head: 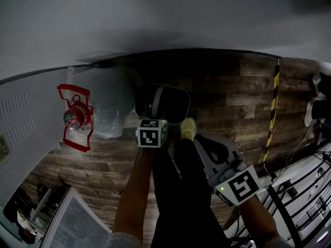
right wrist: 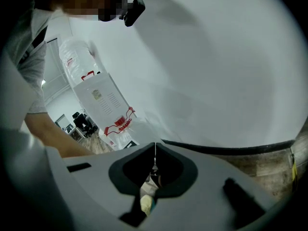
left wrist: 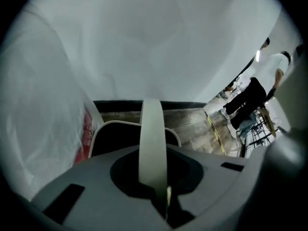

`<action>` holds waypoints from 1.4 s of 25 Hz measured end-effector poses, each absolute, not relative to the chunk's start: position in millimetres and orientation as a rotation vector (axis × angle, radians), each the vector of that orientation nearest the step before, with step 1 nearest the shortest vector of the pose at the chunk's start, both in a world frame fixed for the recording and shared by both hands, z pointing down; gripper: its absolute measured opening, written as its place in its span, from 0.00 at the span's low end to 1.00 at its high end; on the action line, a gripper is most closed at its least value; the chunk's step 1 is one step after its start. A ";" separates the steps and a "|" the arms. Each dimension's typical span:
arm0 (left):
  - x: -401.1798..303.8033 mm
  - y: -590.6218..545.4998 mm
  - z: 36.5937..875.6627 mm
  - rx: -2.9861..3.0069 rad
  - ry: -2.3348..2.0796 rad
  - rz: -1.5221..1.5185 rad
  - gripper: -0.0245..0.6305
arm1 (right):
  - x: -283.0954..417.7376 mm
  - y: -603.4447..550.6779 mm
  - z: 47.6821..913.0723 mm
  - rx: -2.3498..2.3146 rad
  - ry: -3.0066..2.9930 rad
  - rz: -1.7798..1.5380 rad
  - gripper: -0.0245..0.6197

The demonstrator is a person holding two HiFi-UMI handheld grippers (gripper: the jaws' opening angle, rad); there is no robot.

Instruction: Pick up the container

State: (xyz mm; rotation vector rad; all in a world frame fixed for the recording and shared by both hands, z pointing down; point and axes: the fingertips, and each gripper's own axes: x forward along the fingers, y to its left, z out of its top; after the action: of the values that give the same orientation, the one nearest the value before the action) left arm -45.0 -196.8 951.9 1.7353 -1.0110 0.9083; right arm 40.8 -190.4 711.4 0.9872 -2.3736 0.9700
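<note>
Floor [head: 227, 102] underneath is hard: left hand-held gripper [left wrist: 163, 196] pinches the container [head: 166, 103] by its slim handle [left wrist: 153, 138], which may slide out; right hand-held gripper [right wrist: 154, 170] closed, empty.

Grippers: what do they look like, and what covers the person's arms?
Both the left gripper and right gripper have light grey moulded bodies with dark recesses; each carries a white cube printed with black square markers. Short pale sleeves, forearms bare.
</note>
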 end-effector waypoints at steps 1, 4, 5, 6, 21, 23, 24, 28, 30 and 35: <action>-46.0 -195.2 953.9 1.722 -1.007 0.937 0.09 | 44.7 -189.7 711.1 0.996 -2.371 0.974 0.08; -47.4 -190.1 954.4 1.691 -0.985 0.972 0.06 | 56.3 -186.5 712.1 1.004 -2.359 0.974 0.08; -46.9 -190.3 952.3 1.685 -0.984 0.964 0.06 | 59.4 -186.5 711.8 1.009 -2.358 0.973 0.08; -45.8 -191.2 949.2 1.687 -0.986 0.951 0.06 | 61.3 -187.4 710.5 1.016 -2.361 0.973 0.08; -36.3 -155.7 928.7 1.539 -0.898 1.098 0.06 | 77.0 -203.2 661.6 1.076 -2.371 0.890 0.08; -35.9 -150.8 920.6 1.520 -0.896 1.095 0.06 | 77.0 -204.4 653.0 1.096 -2.382 0.895 0.08; -36.7 -147.8 916.1 1.509 -0.894 1.096 0.06 | 76.7 -204.2 648.6 1.100 -2.384 0.895 0.08; -42.6 -129.6 892.3 1.462 -0.886 1.105 0.06 | 76.6 -206.1 622.7 1.095 -2.393 0.861 0.08; -46.6 -117.8 874.7 1.438 -0.884 1.104 0.06 | 79.0 -209.3 605.5 1.089 -2.389 0.826 0.08; -53.7 -95.1 821.3 1.381 -0.888 1.063 0.06 | 81.2 -216.6 555.0 1.098 -2.403 0.800 0.08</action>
State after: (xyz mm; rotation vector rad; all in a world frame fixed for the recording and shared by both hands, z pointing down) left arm -53.7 -95.1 821.3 1.3815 -0.8885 1.0626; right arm 81.2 -216.6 555.0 1.0976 -2.4030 0.7996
